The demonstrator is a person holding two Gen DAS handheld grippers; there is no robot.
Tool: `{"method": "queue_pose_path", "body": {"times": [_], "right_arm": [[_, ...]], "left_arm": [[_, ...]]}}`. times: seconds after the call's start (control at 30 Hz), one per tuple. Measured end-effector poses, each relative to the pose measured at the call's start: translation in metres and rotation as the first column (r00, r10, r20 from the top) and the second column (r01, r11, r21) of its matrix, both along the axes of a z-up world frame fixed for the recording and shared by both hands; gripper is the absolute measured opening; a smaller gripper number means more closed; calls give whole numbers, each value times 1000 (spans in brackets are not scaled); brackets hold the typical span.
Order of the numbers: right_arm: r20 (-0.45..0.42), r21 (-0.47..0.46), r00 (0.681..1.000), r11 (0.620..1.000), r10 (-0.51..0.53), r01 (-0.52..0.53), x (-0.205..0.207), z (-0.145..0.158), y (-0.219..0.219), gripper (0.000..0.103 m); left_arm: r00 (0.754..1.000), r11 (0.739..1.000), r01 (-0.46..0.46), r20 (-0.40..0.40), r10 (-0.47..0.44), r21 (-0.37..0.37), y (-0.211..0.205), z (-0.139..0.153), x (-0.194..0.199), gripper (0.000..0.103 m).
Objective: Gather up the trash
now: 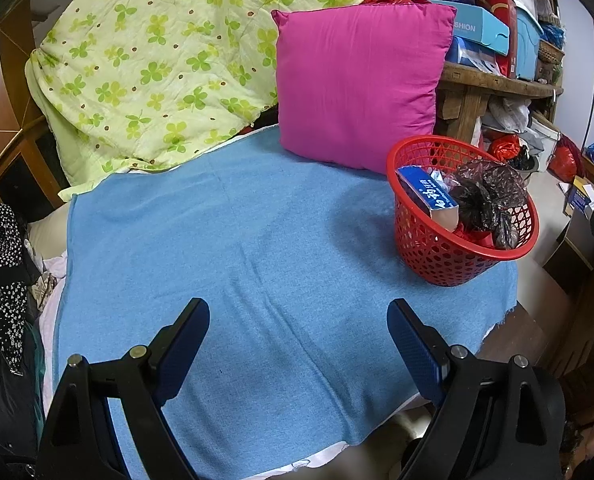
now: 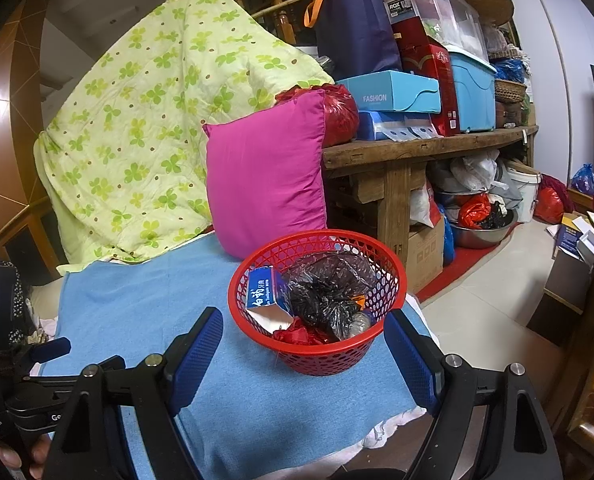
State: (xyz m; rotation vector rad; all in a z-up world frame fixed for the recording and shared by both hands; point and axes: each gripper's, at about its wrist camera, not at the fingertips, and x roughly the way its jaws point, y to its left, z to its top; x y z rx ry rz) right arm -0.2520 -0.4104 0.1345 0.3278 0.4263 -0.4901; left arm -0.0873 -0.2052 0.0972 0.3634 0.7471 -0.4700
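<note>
Left tongs (image 1: 298,320): wide open, nothing between them — hung low in the frame over the blue cloth (image 1: 233,248).
Right tongs (image 2: 303,330): also spread open and empty, the red basket (image 2: 317,356) sat just ahead between the tips.
Basket: right side of the left view, centre of the right view, standing on the cloth.
Trash inside: blue carton (image 2: 263,290), crumpled black plastic bag (image 2: 329,292), some red scrap (image 2: 297,336).
Behind: pink pillow (image 1: 357,84) leaned upright, green clover quilt (image 1: 157,60) upper left.
</note>
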Motion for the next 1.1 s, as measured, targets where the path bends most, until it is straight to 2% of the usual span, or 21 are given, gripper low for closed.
{"method": "queue_pose_path", "body": {"times": [1.1], "right_arm": [[-3, -1, 1000, 1000, -3, 3, 2, 0, -2, 85]], "left_arm": [[1000, 1000, 7, -1, -7, 4, 1, -1, 1, 90]]}}
